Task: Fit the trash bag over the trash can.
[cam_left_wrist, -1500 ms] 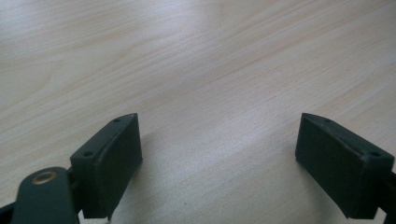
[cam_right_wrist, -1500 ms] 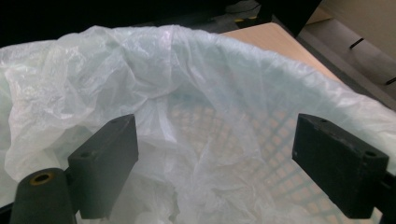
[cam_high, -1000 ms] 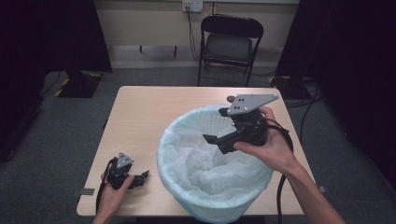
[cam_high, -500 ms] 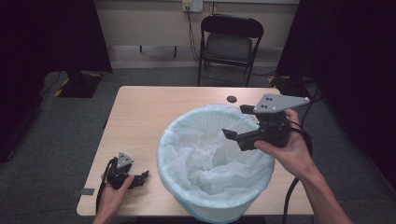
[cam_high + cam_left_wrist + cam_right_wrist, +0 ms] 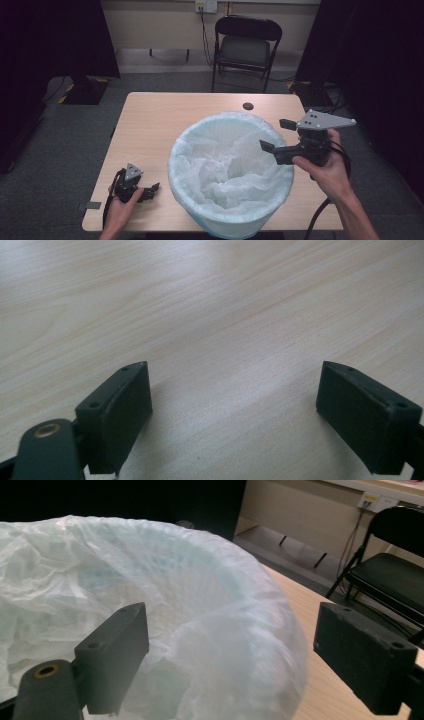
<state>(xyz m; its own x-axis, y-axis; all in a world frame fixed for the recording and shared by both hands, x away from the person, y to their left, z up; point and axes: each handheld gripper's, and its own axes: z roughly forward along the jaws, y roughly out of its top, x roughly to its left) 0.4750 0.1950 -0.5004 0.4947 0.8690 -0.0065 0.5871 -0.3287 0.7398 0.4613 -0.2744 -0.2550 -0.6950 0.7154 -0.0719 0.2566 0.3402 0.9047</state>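
The right tongs (image 5: 274, 135) have been pulled back off the bin's far rim to its right edge, spread wide and empty, so the liner (image 5: 227, 172) looks seated in the bin on the worktop (image 5: 150, 125). The left tongs (image 5: 150, 190) are rested flat near the corner, wide and empty too.

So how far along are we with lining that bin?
Done: the white bag sits inside the bin, its edge folded over the rim all round. In hand: the right gripper, jaws open and empty, hangs at the rim's right side. The left gripper rests open on the table. Left: probably just tidying the fold.
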